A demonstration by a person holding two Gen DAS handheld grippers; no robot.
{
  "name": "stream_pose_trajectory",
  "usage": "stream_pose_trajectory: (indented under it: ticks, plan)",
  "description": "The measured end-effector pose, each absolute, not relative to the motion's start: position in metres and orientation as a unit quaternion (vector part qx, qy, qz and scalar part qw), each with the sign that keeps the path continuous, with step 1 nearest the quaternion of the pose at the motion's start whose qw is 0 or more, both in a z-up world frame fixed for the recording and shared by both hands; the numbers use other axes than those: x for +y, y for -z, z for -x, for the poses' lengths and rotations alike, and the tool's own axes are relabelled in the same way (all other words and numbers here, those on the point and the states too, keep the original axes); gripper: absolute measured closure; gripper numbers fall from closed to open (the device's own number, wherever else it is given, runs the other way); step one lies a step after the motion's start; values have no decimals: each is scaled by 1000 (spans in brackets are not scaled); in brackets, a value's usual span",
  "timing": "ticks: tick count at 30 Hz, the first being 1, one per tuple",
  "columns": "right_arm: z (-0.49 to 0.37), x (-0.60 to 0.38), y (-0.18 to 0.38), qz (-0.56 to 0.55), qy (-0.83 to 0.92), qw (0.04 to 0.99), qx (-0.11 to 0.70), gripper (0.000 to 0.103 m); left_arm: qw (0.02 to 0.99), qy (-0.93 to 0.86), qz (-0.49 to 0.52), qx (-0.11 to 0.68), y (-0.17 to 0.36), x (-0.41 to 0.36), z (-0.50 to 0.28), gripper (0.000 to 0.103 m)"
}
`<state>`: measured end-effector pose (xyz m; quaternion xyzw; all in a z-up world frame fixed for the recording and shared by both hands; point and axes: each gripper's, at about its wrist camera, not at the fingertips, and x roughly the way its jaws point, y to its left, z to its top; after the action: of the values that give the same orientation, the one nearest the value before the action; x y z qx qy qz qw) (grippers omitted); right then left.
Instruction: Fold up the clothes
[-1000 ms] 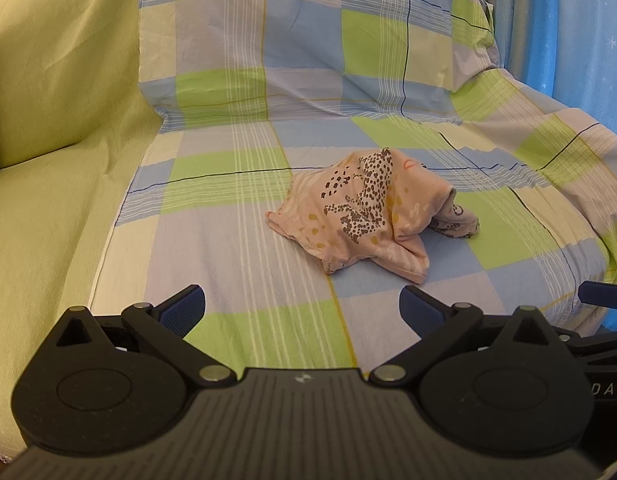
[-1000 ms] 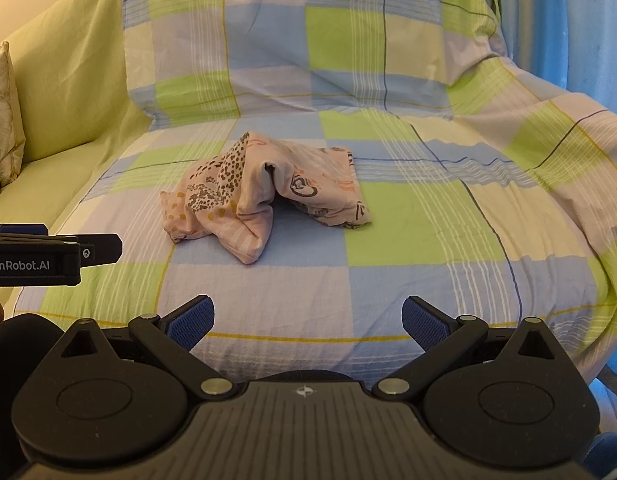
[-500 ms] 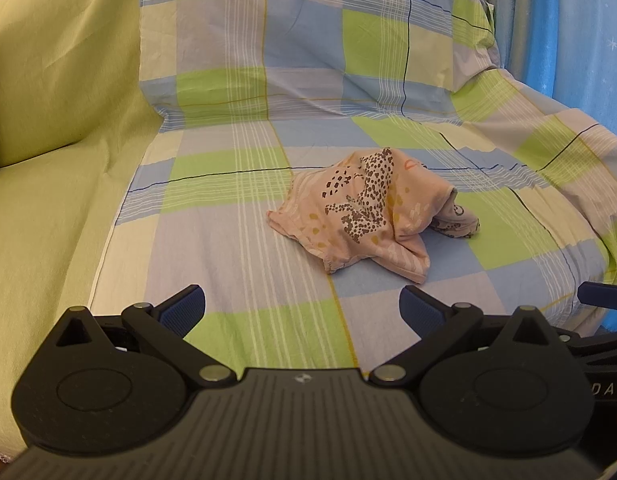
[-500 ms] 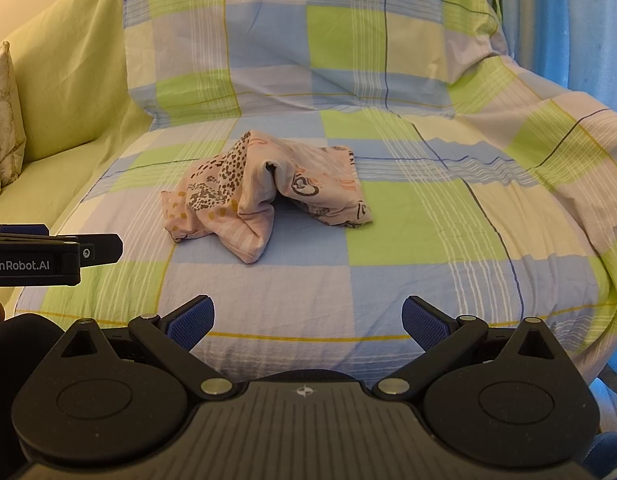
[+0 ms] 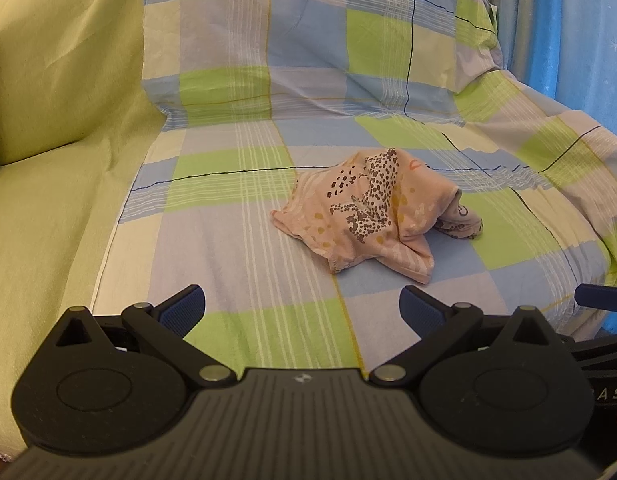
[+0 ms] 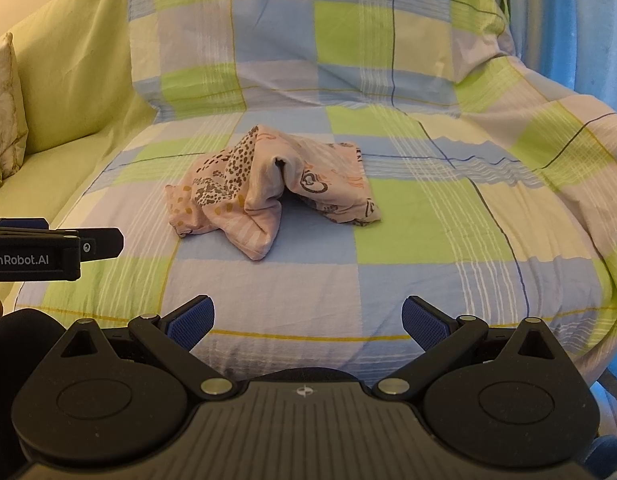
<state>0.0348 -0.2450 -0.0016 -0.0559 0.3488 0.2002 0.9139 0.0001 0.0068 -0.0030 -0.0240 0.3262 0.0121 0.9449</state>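
Nothing has shifted in the last second: the crumpled pink garment (image 5: 372,216) still lies untouched on the checked sofa cover (image 5: 236,240). The left gripper (image 5: 302,306) and right gripper (image 6: 307,316) both hang back with fingers spread apart and empty, so folding hasn't begun.

We hold our left tongs (image 5: 302,308) level with the jaws spread wide and nothing between the blue pads (image 5: 183,309). Our right tongs (image 6: 307,320) gape as wide, empty too, beside the left ones and apart from them.
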Motion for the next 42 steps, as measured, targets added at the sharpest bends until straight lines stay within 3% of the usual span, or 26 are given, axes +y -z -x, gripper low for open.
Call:
stream_pose_trajectory:
  ticks: [42]
  plan:
    - [-43, -250, 6, 37, -202, 906, 369, 0, 942, -16, 5, 334, 4, -2, -3, 1]
